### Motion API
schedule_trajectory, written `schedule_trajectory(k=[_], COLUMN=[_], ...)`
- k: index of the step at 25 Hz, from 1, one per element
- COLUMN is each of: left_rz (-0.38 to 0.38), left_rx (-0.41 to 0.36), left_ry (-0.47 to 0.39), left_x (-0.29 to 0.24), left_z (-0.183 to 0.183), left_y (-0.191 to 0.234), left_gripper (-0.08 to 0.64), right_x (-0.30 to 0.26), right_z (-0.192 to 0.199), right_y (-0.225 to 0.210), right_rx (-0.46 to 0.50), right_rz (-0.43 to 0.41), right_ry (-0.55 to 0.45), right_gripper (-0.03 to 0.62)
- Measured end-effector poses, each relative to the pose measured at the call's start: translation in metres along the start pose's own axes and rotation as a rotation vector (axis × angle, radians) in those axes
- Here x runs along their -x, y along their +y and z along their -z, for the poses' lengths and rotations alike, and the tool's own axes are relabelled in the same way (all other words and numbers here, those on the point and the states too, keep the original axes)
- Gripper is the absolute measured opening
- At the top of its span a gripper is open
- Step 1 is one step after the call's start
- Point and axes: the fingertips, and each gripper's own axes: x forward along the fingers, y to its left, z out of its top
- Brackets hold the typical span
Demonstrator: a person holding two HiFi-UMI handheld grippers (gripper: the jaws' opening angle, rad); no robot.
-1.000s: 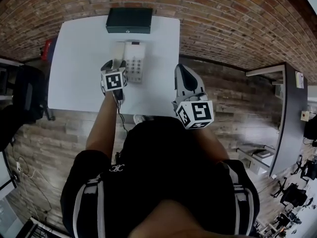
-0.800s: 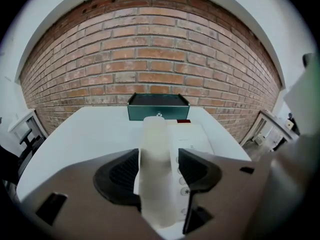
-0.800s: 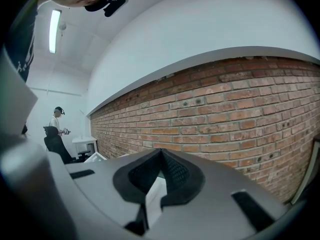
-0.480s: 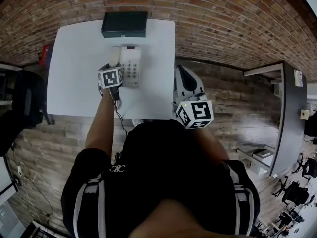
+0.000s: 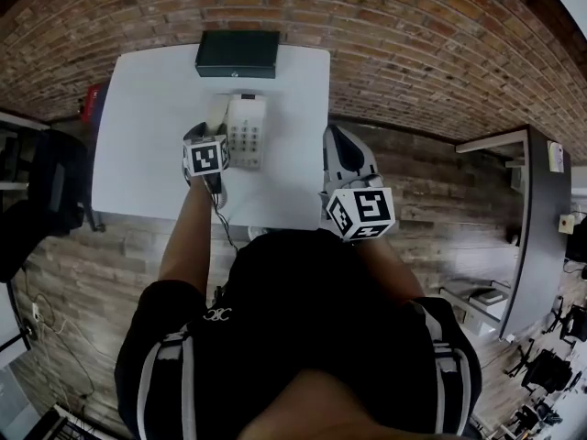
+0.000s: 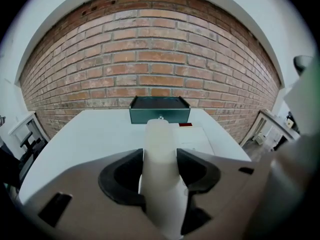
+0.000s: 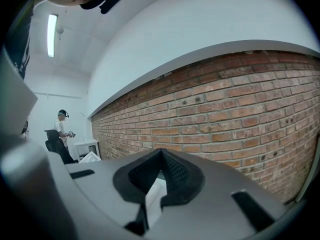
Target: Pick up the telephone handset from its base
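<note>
A white telephone base point(image 5: 248, 134) with a keypad sits on the white table point(image 5: 147, 145). Its pale handset point(image 5: 216, 113) lies along the base's left side. My left gripper point(image 5: 213, 128) reaches over the near end of the handset. In the left gripper view the handset point(image 6: 159, 131) runs between the jaws, and the left gripper point(image 6: 160, 153) is shut on it, with the base point(image 6: 196, 140) just to the right. Whether the handset is off its cradle I cannot tell. My right gripper point(image 5: 337, 136) hangs past the table's right edge, shut and holding nothing point(image 7: 160, 153).
A dark green metal box point(image 5: 238, 53) stands at the table's far edge, against the brick wall point(image 6: 150, 69). A dark phone cord point(image 5: 221, 214) drops off the near edge. A black chair point(image 5: 55, 181) stands left of the table. A person point(image 7: 61, 126) stands far off.
The left gripper stays closed around the handset's near end. The head view has shifted a little. The right gripper has not moved.
</note>
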Motion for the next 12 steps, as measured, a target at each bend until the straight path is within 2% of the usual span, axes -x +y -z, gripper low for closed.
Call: schedule_trajectory(k=[6, 12], left_rz=[-0.01, -0.018], left_rx=[-0.026, -0.008], left_ry=[-0.061, -0.15], left_x=[0.028, 0.066], left_z=[-0.01, -0.028], left_y=[-0.004, -0.005], left_gripper=[0.207, 0.207], right_x=[-0.006, -0.012], right_z=[-0.002, -0.008], right_y=[0.012, 0.028], right_rx=[-0.003, 0.001], right_rz=[-0.042, -0.091], right_ry=[-0.014, -0.032], right_gripper=[-0.002, -0.002])
